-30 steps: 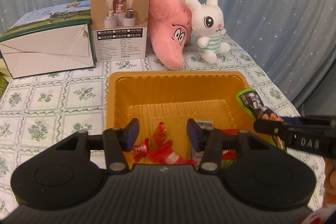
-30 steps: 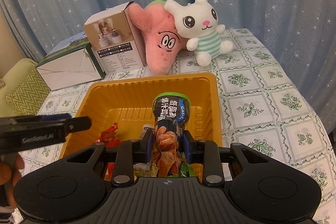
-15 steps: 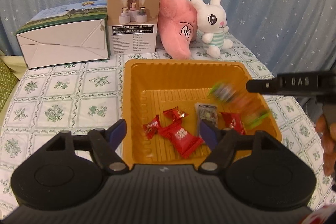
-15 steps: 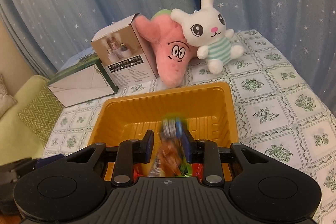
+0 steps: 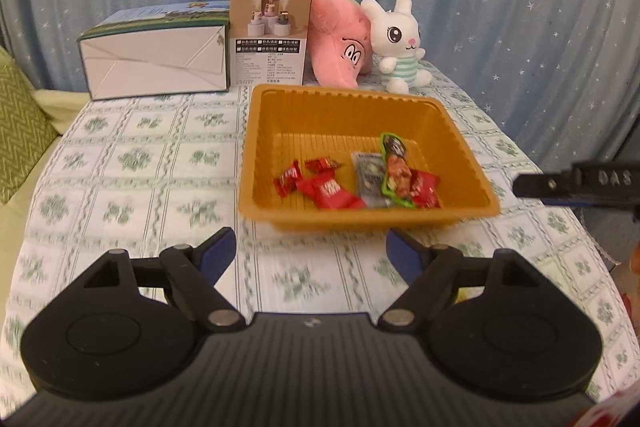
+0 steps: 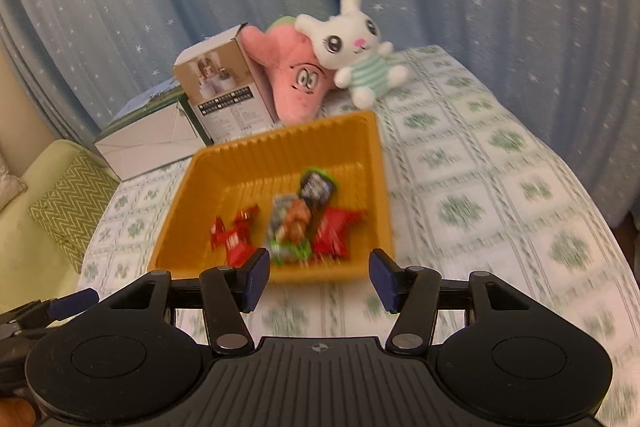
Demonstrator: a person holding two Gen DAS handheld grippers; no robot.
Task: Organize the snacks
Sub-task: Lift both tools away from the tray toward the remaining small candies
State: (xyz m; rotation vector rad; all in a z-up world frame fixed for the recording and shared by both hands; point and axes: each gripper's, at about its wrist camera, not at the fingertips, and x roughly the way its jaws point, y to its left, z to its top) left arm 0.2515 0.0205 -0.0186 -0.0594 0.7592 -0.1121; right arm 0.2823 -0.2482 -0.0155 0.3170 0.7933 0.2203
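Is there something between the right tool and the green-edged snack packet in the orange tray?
Only the near wall of the orange tray. The right tool, open and empty, is before it, and the green-edged snack packet lies inside.

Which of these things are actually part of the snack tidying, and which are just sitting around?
Part of the job:
orange tray
red candy packets
green-edged snack packet
grey sachet

Just lying about:
pink plush
white bunny plush
two cardboard boxes
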